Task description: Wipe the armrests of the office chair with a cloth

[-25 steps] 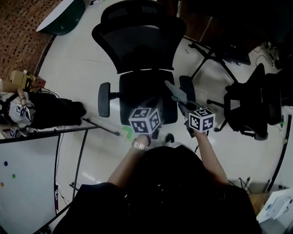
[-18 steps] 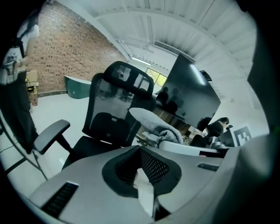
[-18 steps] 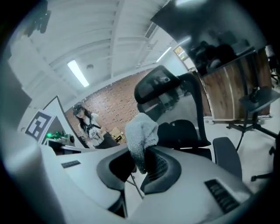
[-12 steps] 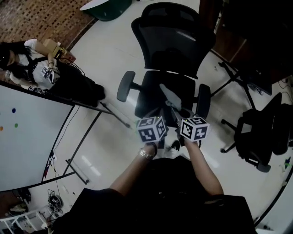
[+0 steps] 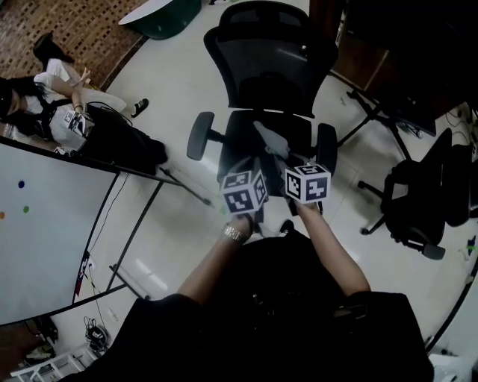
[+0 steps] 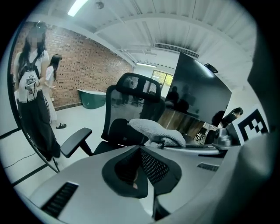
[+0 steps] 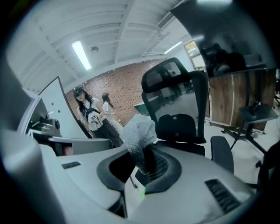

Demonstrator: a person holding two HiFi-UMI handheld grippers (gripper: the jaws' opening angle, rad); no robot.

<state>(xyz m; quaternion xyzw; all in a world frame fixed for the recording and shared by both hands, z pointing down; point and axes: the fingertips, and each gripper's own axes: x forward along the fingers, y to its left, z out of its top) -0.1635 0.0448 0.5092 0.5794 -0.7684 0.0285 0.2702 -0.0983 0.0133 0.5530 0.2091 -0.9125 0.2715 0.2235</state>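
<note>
A black mesh office chair (image 5: 272, 71) stands ahead of me, with its left armrest (image 5: 196, 136) and right armrest (image 5: 327, 148) both bare. My right gripper (image 5: 286, 158) is shut on a grey cloth (image 5: 269, 139), which hangs above the seat between the armrests. In the right gripper view the cloth (image 7: 139, 130) sticks up out of the closed jaws (image 7: 144, 164). My left gripper (image 5: 250, 166) is close beside it on the left, shut with nothing in it (image 6: 141, 151). The left gripper view shows the cloth (image 6: 156, 131) and the left armrest (image 6: 75, 141).
A whiteboard on a stand (image 5: 45, 231) fills the left side. Two people (image 5: 52, 104) are by it at the upper left. A second black chair (image 5: 422, 198) and a desk frame (image 5: 388, 112) stand to the right. A green tub (image 5: 168, 15) sits far back.
The two grippers have drawn closer together in front of the seat, the cloth still in the right one. The head view has swung, bringing the whiteboard and the people into sight.
</note>
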